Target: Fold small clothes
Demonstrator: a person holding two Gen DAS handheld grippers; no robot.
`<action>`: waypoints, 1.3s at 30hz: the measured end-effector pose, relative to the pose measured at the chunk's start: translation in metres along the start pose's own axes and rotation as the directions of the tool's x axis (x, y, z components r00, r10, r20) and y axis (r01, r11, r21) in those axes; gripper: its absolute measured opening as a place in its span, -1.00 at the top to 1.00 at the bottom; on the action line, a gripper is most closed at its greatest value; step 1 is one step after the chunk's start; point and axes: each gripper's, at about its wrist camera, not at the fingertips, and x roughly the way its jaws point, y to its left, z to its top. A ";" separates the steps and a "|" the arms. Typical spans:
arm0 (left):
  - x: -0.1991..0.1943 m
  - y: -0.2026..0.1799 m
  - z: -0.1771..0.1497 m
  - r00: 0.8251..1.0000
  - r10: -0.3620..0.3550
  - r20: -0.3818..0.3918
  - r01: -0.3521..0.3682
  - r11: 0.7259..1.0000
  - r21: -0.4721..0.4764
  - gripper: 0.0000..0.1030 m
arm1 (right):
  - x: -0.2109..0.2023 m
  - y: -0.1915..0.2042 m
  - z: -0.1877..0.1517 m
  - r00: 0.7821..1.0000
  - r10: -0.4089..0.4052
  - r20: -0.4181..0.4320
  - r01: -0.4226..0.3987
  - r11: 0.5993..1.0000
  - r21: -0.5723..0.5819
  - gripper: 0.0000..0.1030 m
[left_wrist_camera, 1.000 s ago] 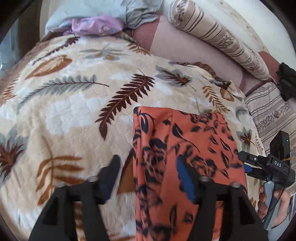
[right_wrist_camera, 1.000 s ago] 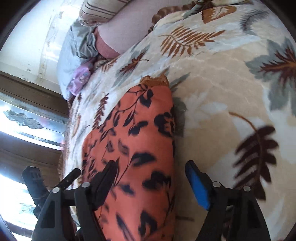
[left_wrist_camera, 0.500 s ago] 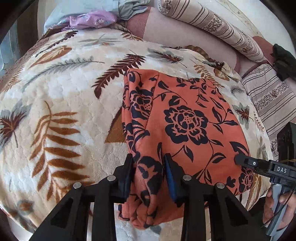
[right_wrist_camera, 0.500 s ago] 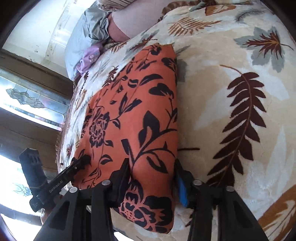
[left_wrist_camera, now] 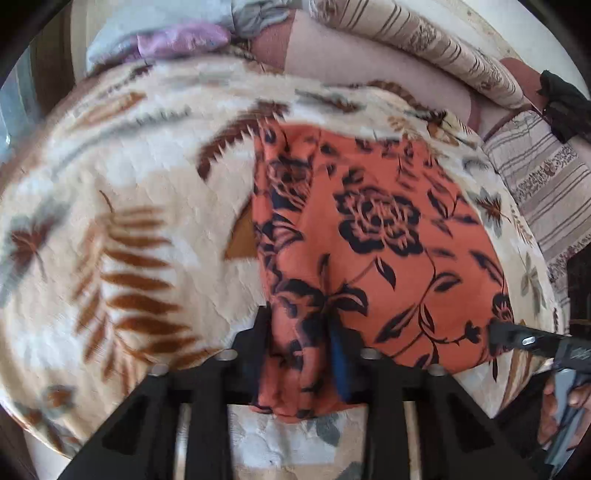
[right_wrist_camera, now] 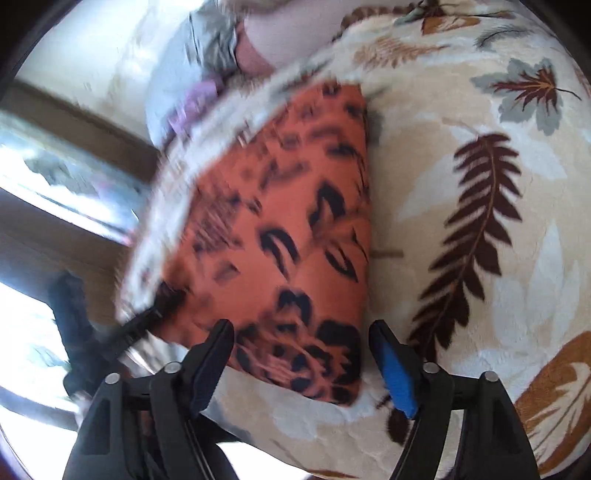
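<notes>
An orange garment with a black flower print (left_wrist_camera: pixel 376 243) lies folded flat on the leaf-patterned blanket (left_wrist_camera: pixel 122 229). My left gripper (left_wrist_camera: pixel 301 345) is shut on the garment's near left corner, cloth bunched between its fingers. In the right wrist view, my right gripper (right_wrist_camera: pixel 301 363) is open, its fingers straddling the garment's (right_wrist_camera: pixel 280 236) near right corner without pinching it. The right gripper also shows in the left wrist view (left_wrist_camera: pixel 524 338) at the garment's right edge. The right wrist view is blurred by motion.
Grey and purple clothes (left_wrist_camera: pixel 177 33) lie heaped at the far end of the bed. A striped bolster (left_wrist_camera: pixel 417 44) and striped cushion (left_wrist_camera: pixel 546 184) lie at the back right. A window (right_wrist_camera: pixel 55 192) is beyond the bed's left side.
My right gripper has opened and let go of the garment's right corner. My left gripper stays shut on the left corner. Both views have shifted slightly.
</notes>
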 end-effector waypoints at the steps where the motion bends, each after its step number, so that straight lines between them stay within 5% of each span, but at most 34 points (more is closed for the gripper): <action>1: -0.001 0.001 -0.002 1.000 -0.004 0.011 0.004 1.000 0.002 0.43 | 0.006 0.000 -0.003 1.000 -0.025 -0.015 0.025 1.000 -0.012 -0.26; 4: -0.010 0.000 0.001 0.999 -0.020 0.026 0.020 1.000 0.000 0.39 | -0.005 -0.003 -0.001 0.999 0.025 0.026 -0.026 1.000 0.019 -0.27; 6: -0.019 0.003 0.007 0.998 -0.047 0.046 0.048 0.999 -0.021 -0.23 | -0.015 -0.008 0.004 0.997 0.030 0.069 -0.034 0.998 0.058 -0.44; 8: -0.029 0.007 0.016 0.990 -0.098 0.098 0.103 0.993 -0.052 -0.59 | -0.029 -0.017 0.013 0.989 0.061 0.134 -0.074 0.993 0.092 -0.57; 9: -0.033 0.010 0.021 0.985 -0.115 0.132 0.124 0.990 -0.064 -0.61 | -0.034 -0.020 0.019 0.984 0.078 0.161 -0.097 0.989 0.108 -0.66; 13: -0.012 0.015 0.049 0.983 -0.131 0.130 0.142 0.987 -0.078 -0.64 | -0.027 -0.031 0.054 0.974 0.109 0.198 -0.136 0.982 0.129 -0.71; 17: 0.046 0.021 0.053 0.987 -0.156 -0.042 0.149 0.979 -0.136 -0.63 | 0.027 -0.038 0.085 0.985 0.146 0.096 -0.159 0.975 0.156 -0.71; 18: 0.046 0.020 0.051 0.988 -0.156 -0.010 0.154 0.980 -0.126 -0.53 | 0.039 -0.035 0.088 0.988 0.145 0.055 -0.152 0.978 0.143 -0.69; 21: 0.038 0.009 0.050 0.982 -0.191 0.006 0.191 0.979 -0.076 0.34 | 0.041 0.001 0.096 0.998 0.051 0.036 -0.050 0.998 -0.037 0.05; 22: 0.035 0.006 0.051 0.982 -0.186 0.017 0.187 0.980 -0.070 0.37 | 0.035 0.007 0.097 0.998 0.037 0.042 -0.034 0.997 -0.070 0.23; 24: 0.025 0.002 0.057 0.975 -0.215 0.062 0.220 0.971 -0.092 0.43 | 0.017 0.018 0.102 0.997 0.039 0.061 -0.031 0.992 -0.118 0.28; 32: -0.010 -0.066 0.131 0.928 -0.306 0.213 0.307 0.951 0.032 0.43 | -0.085 0.009 0.162 0.969 0.051 0.242 -0.006 0.983 -0.182 0.29; 36: 0.023 -0.099 0.143 0.944 -0.281 0.175 0.274 0.960 0.060 0.34 | -0.079 -0.042 0.186 0.971 0.053 0.233 -0.029 0.994 -0.102 0.19; 38: 0.059 -0.111 0.138 0.971 -0.197 0.133 0.184 0.977 0.106 0.16 | -0.057 -0.077 0.190 0.977 0.029 0.211 -0.022 0.999 -0.032 -0.09; 39: 0.072 -0.110 0.134 0.984 -0.145 0.100 0.133 0.984 0.118 0.01 | -0.047 -0.092 0.192 0.979 -0.015 0.203 0.013 1.000 0.009 -0.40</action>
